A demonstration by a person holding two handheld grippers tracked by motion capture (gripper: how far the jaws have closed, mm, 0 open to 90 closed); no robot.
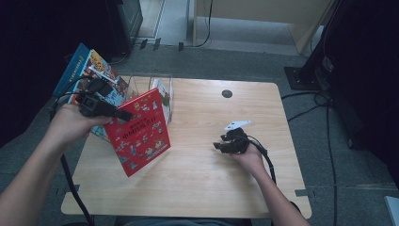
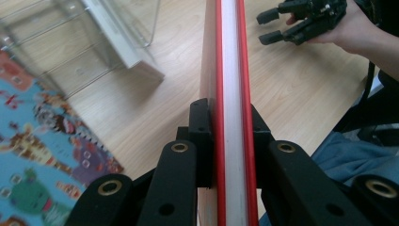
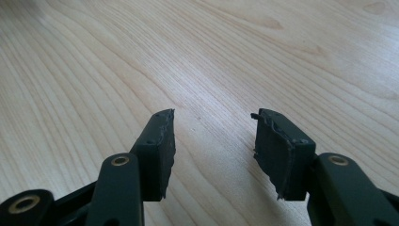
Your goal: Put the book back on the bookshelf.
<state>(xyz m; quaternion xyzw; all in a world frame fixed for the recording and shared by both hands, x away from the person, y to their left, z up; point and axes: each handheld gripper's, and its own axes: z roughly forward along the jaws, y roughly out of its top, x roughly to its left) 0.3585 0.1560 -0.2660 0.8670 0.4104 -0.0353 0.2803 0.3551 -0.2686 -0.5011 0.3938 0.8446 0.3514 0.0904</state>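
Observation:
A red picture book [image 1: 141,131] hangs tilted over the left part of the wooden table [image 1: 207,183], and my left gripper [image 1: 123,115] is shut on its top edge. In the left gripper view the book's red covers and white page edge [image 2: 230,94] run straight up between the two black pads, which press on both sides. My right gripper [image 1: 218,142] is low over the table's right middle, held in a hand, jaws open. In the right gripper view its two pads [image 3: 160,141] stand apart over bare wood, with nothing between them.
A clear acrylic book holder [image 1: 155,89] stands at the table's back left with a book upright in it. A blue picture book [image 1: 87,68] leans off the left edge. A dark round hole [image 1: 227,93] marks the back of the table. Cables [image 1: 324,122] trail on the floor at right.

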